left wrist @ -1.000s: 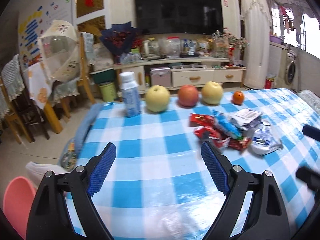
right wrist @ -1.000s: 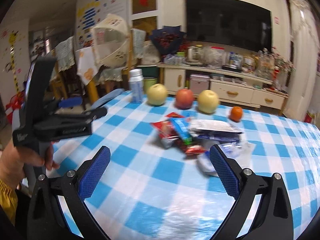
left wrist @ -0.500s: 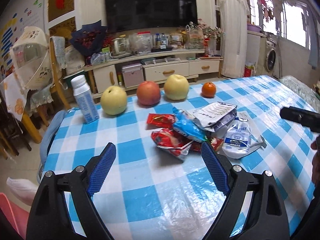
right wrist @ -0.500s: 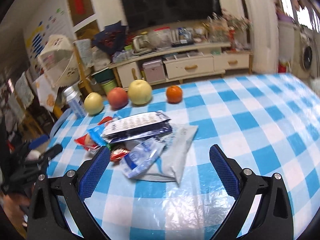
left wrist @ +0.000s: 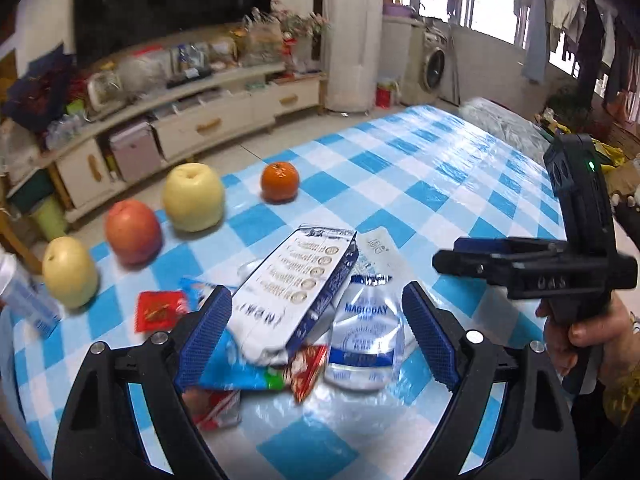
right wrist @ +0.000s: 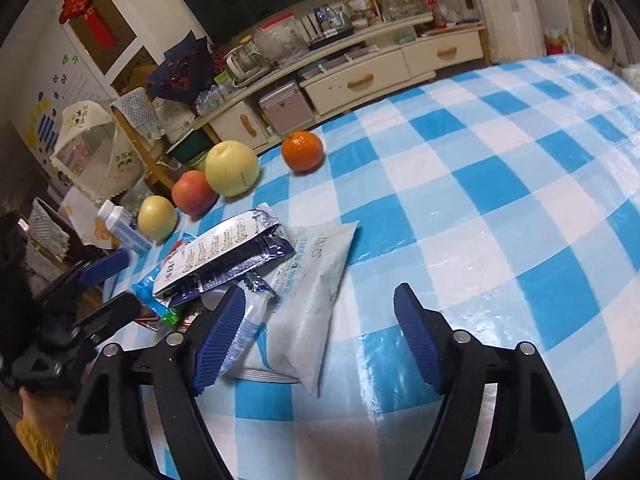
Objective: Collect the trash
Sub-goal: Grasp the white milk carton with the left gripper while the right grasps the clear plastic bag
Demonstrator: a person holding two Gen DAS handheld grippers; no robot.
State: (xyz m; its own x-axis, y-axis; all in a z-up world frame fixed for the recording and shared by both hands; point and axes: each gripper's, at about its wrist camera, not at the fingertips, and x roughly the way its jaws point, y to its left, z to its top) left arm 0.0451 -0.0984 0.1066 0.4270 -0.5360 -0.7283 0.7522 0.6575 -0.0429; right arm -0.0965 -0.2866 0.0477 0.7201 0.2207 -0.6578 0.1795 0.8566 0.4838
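Nothing is collected yet; the wrapper pile (left wrist: 304, 320) lies on the table (right wrist: 500, 200) (fruit beyond); left gripper (left wrist: 316, 334) jaws apart; right gripper (right wrist: 316, 338) jaws, just closing, apart astride the white pouch (right wrist: 308, 292).

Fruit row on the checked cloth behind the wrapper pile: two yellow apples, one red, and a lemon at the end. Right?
Not quite. The end fruit is an orange, not a lemon; the right wrist view shows it clearly. The two yellow apples and red apple are right.

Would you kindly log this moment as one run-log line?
phase: approach | left gripper: open over wrapper pile | right gripper: jaws just closing, white pouch between, not gripped | fruit: untouched
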